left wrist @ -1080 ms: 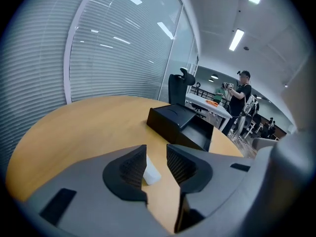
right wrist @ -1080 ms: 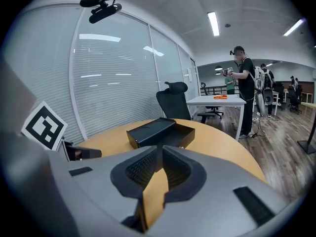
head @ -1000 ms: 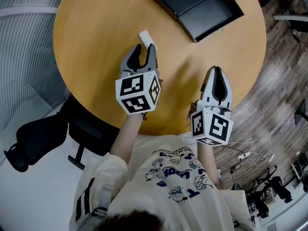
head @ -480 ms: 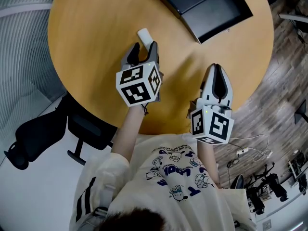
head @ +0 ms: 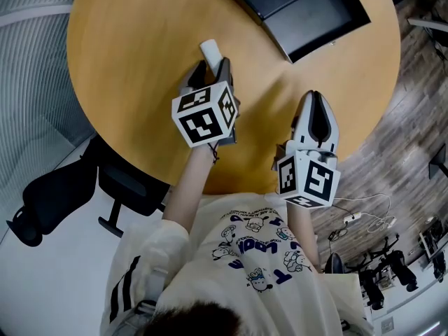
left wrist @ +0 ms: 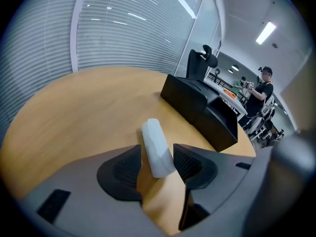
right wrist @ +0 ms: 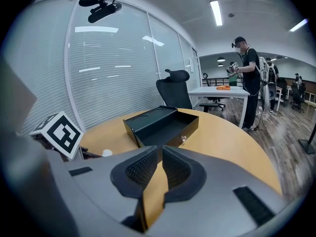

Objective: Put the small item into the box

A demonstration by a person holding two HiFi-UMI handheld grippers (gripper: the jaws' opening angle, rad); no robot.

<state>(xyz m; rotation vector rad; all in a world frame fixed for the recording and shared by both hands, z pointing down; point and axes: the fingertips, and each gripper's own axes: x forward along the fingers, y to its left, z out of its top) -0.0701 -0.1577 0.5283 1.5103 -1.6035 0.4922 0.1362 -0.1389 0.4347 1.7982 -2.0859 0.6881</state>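
Note:
A small white cylinder-like item lies on the round wooden table. My left gripper points steeply down over its near end. Its jaws have just been opening. In the left gripper view the white item lies between the open pads, close to the right one. The open black box stands at the table's far side, seen also as the black box and the black box. My right gripper hovers near the table's right edge, its jaws together and empty.
A black office chair stands off the table's left edge. Wooden floor with cables lies to the right. A person stands by a desk in the far background.
My left gripper has sunk toward the table and tipped further down. Its jaws have spread and now straddle the white item's near end. The right gripper has barely moved.

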